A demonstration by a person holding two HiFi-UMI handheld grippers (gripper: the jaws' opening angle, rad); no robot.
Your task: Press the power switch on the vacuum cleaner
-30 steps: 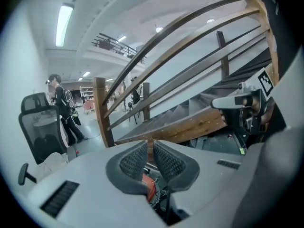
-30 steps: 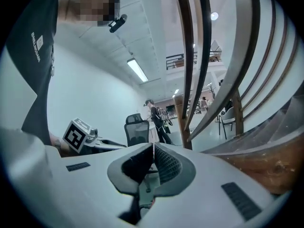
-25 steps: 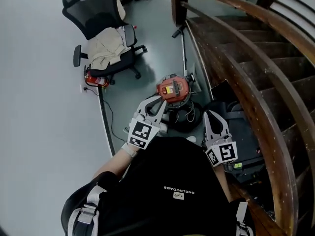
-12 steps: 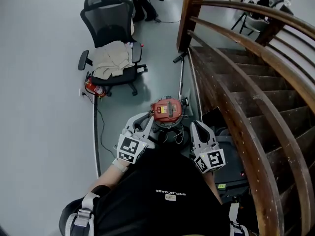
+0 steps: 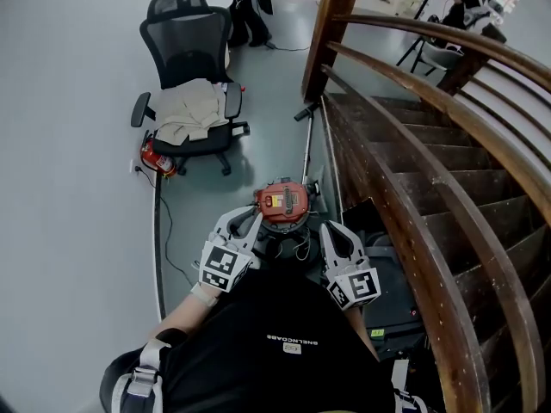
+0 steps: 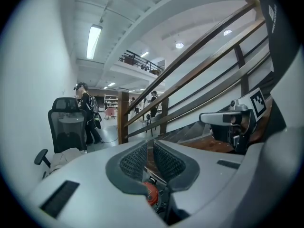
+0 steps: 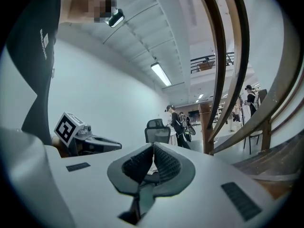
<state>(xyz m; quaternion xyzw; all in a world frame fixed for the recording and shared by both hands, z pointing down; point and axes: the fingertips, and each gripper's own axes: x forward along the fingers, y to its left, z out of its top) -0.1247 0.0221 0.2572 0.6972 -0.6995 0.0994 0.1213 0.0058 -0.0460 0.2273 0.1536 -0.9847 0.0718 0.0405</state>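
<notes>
Left hand-held gripper is hovering just beside the vacuum cleaner. Its tips are reaching toward the near-left edge of the red lid, and its jaws are sitting drawn together with nothing between them. The left gripper view is looking past the pads onto that red lid.

Nothing is showing whether the machine is running. So, as I judge it, you are either closing in on the switch or drawing off after a press. Either way, closed jaws are giving you one blunt tip, which suits a button better than two spread ones. Any travel should be going slowly and straight over the lid, with the red top staying in the left gripper view.

You are looking at a round red lid with a pale yellow patch, sitting on a dark drum. The switch itself is too small to pick out. The machine is standing on the floor, just beside the foot of the staircase. Its wand is running away from you along the stair's edge.

Your right hand-held gripper is hanging on the drum's other side, jaws likewise together and empty. Farther out, a cable is trailing along the floor past a red extinguisher, and an office chair is carrying a heap of cloth.
</notes>
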